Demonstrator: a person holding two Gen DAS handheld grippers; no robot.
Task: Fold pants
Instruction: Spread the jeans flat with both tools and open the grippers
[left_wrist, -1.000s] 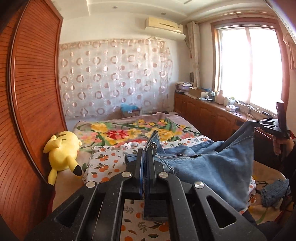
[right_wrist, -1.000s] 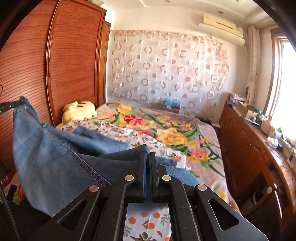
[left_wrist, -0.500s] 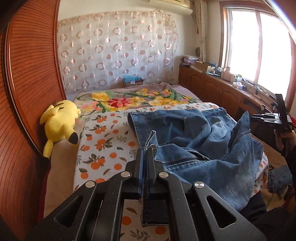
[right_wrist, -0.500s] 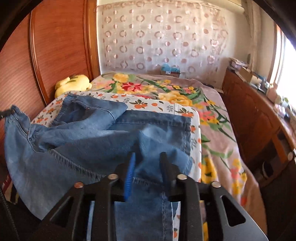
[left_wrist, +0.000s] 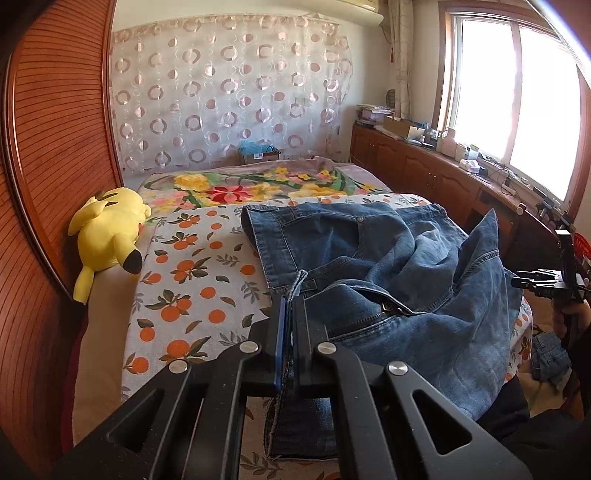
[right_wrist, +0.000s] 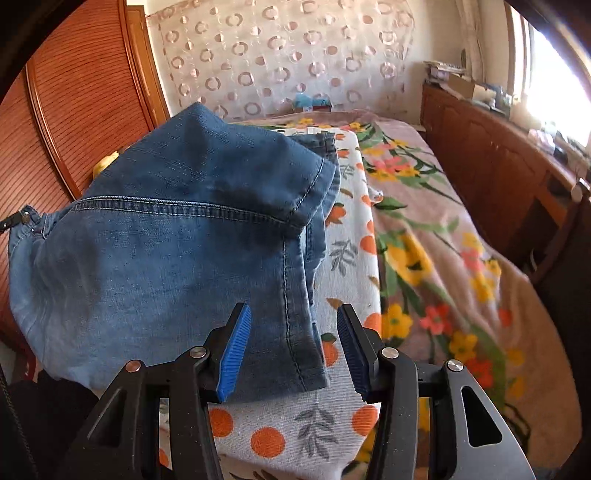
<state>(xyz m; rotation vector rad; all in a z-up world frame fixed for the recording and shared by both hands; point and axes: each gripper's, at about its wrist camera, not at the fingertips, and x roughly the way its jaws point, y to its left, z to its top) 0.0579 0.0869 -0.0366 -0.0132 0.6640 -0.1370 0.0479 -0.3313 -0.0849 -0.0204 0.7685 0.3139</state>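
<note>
Blue jeans (left_wrist: 388, 266) lie bunched on the orange-print sheet (left_wrist: 192, 288) of a bed, with the zipper showing near the front. My left gripper (left_wrist: 290, 306) is shut on a denim edge at the near side of the bed. In the right wrist view a folded corner of the jeans (right_wrist: 166, 240) bulges up close to the camera. My right gripper (right_wrist: 293, 314) has its jaws opening; a seamed strip of denim lies between the blue pads (right_wrist: 234, 347), which do not press on it. The right gripper (left_wrist: 521, 279) also shows at the right edge of the left wrist view, held in a hand.
A yellow plush toy (left_wrist: 110, 229) lies at the bed's left edge against a wooden wardrobe (left_wrist: 44, 147). A floral blanket (right_wrist: 424, 229) covers the far and right part of the bed. Wooden cabinets (left_wrist: 424, 173) run under the window. Another denim piece (left_wrist: 550, 358) lies on the floor.
Both grippers have come down and the jeans, held up before, now rest on the bed. The right gripper has opened and let go of the denim. The left stays shut on it.
</note>
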